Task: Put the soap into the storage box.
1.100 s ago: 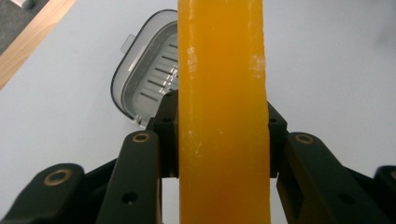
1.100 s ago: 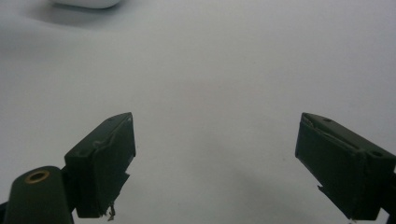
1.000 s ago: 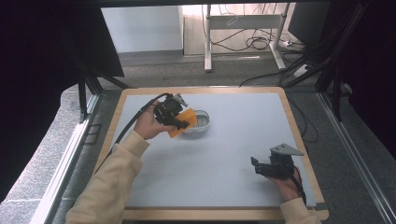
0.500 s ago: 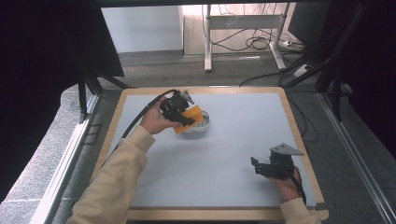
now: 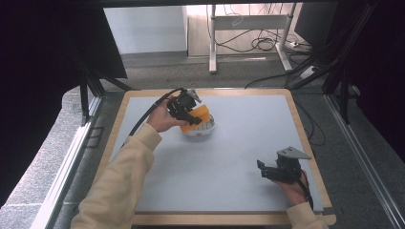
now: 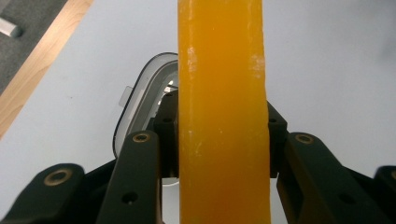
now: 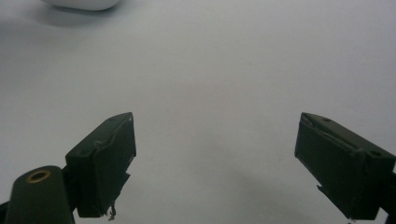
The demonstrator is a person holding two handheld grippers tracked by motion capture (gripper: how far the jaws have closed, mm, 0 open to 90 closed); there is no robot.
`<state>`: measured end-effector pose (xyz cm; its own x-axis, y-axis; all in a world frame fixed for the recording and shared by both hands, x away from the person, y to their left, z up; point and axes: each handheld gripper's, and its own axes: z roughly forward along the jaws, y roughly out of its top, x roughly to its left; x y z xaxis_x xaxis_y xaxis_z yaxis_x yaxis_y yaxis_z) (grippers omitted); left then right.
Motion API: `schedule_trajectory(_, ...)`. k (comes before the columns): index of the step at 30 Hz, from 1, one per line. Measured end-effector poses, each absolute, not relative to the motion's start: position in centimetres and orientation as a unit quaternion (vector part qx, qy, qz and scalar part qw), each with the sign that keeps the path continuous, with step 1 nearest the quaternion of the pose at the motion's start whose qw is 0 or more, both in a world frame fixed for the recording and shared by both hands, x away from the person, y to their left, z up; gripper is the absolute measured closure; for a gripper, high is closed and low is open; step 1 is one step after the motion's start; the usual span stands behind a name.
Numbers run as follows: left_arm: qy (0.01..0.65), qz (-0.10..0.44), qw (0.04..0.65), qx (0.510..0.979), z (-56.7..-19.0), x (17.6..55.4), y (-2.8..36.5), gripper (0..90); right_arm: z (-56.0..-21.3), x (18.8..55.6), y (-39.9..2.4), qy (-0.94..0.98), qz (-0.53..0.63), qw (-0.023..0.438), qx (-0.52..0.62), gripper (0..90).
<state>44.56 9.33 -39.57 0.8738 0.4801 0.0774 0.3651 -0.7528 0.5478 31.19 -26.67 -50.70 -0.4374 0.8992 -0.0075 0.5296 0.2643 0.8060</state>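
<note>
An orange block [image 5: 198,116] [image 6: 222,116] is clamped between the jaws of my left gripper [image 5: 187,110] [image 6: 222,126], which is shut on it. The block hangs over a white shallow container [image 5: 200,129] [image 6: 142,93] at the back left of the grey table top [image 5: 229,157]. My right gripper [image 5: 268,171] [image 7: 215,158] rests low near the table's front right corner, open, with nothing between its fingers. The container's lower edge [image 7: 79,3] peeks in at the top of the right gripper view.
A wooden frame [image 5: 305,138] rims the grey table top. Black frame posts stand at both sides, and cables [image 5: 258,43] lie on the floor behind the table under a white desk frame.
My left gripper has carried the orange block to the right, from beside the white container to over it. The right gripper has stayed in place.
</note>
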Motion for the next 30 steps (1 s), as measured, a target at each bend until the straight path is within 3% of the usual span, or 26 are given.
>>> schedule_trajectory(30,0.190,0.092,0.264,0.941,-41.0,47.3,8.9,62.1,-50.8,31.2,-26.8,0.758,0.377,0.242,0.474,12.9)
